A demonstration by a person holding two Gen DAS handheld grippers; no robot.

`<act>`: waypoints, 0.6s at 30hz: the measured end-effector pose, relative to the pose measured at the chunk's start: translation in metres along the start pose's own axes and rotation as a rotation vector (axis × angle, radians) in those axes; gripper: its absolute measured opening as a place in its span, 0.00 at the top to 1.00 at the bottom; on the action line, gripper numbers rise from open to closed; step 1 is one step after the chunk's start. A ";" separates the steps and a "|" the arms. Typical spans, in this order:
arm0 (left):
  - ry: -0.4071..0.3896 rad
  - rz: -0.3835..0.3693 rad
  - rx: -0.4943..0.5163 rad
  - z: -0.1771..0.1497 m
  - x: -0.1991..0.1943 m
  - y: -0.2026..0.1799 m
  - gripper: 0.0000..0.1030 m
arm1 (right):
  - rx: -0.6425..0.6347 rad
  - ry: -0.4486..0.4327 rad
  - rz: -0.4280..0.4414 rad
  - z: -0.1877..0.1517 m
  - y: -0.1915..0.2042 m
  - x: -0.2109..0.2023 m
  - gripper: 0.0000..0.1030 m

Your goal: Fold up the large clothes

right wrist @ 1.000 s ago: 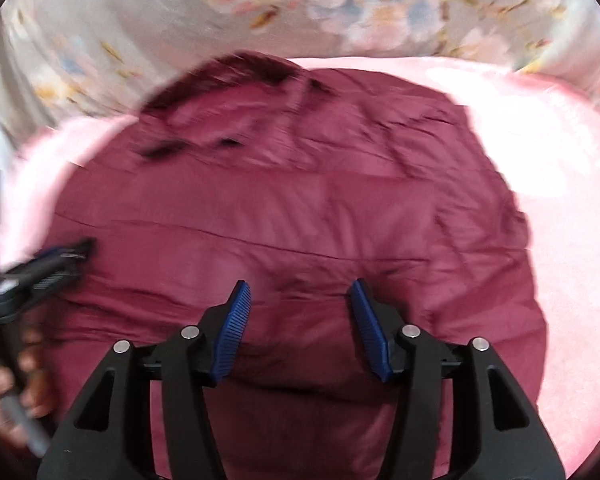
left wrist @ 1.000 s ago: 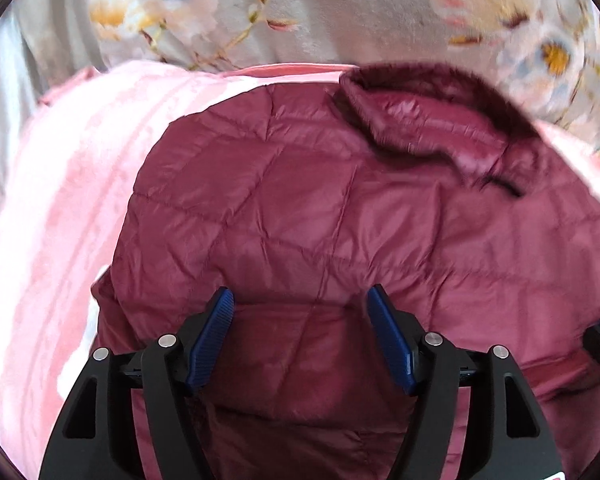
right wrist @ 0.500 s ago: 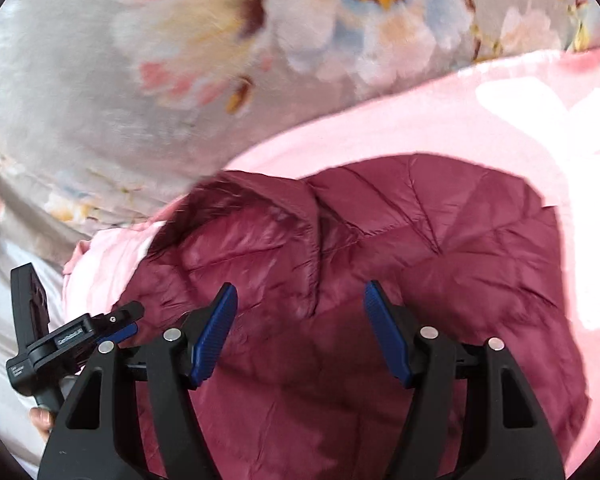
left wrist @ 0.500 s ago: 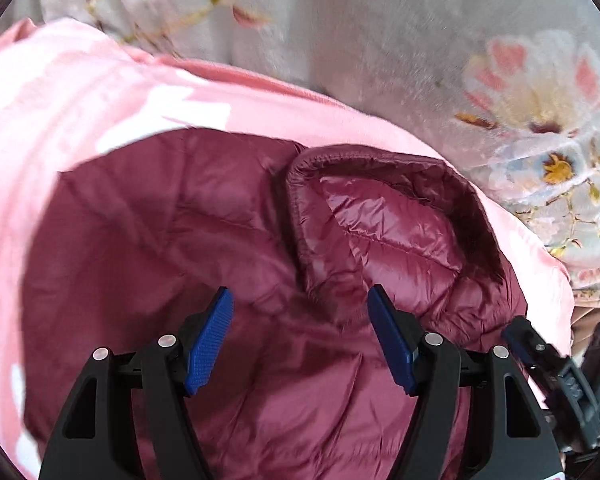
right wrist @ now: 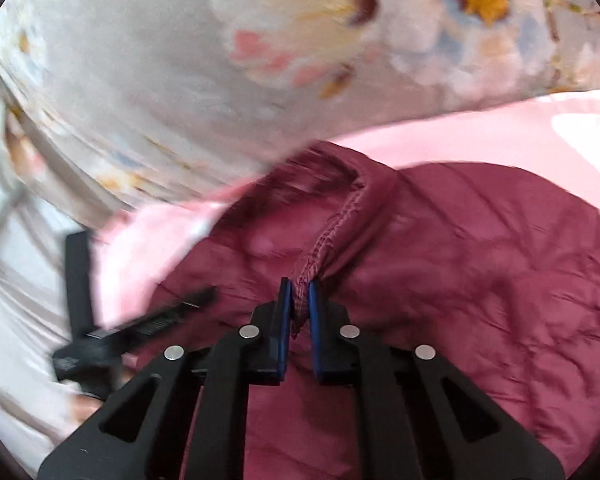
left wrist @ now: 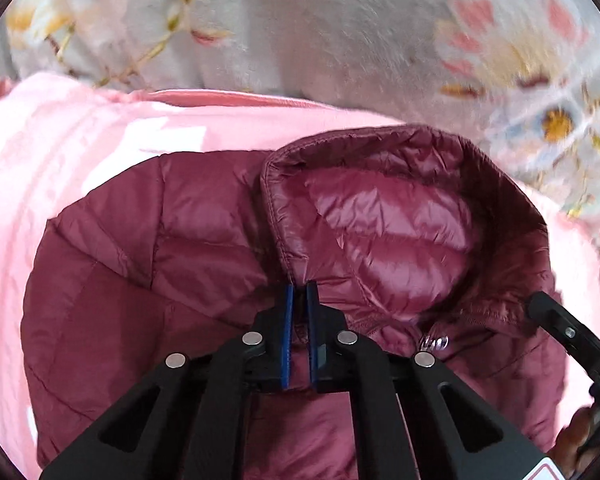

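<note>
lying across a pink blanket (left wrist: 80, 168), a maroon quilted jacket (left wrist: 172, 248) is seen filling the lower centre of both views, its shiny stitched panels creased and its collar (left wrist: 380, 216) standing open at centre right of the left view. the left gripper (left wrist: 298, 292) is clamped on the collar's left edge. the right gripper (right wrist: 297, 286), jaws closing, is pinched on a gathered seam of the jacket. a grey floral cover (right wrist: 220, 60) is seen across the top. no writing can be read.
</note>
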State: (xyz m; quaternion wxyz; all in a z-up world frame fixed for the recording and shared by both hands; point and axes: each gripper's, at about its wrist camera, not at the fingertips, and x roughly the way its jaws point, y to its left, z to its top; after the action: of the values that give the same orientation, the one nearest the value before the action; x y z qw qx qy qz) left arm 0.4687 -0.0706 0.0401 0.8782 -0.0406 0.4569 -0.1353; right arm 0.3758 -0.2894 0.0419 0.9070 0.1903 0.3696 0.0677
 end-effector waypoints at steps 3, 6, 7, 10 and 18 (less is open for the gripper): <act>0.025 0.032 0.016 -0.007 0.018 -0.001 0.96 | 0.030 0.072 -0.064 -0.015 -0.020 0.024 0.93; 0.013 0.036 0.019 -0.015 0.027 0.002 0.95 | 0.069 0.074 -0.030 -0.024 -0.033 0.030 0.93; 0.003 0.046 0.031 -0.017 0.026 0.001 0.95 | 0.060 0.072 -0.036 -0.025 -0.032 0.031 0.93; -0.022 0.094 0.078 -0.021 0.026 -0.006 0.95 | 0.028 0.072 -0.063 -0.025 -0.026 0.033 0.94; -0.090 0.177 0.104 -0.031 -0.001 -0.004 0.81 | 0.073 0.059 -0.080 -0.024 -0.033 0.006 0.88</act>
State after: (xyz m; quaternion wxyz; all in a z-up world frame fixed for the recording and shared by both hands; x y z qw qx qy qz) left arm 0.4427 -0.0730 0.0236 0.9072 0.0396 0.4113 -0.0791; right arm 0.3633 -0.3113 0.0091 0.8901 0.2064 0.4056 0.0235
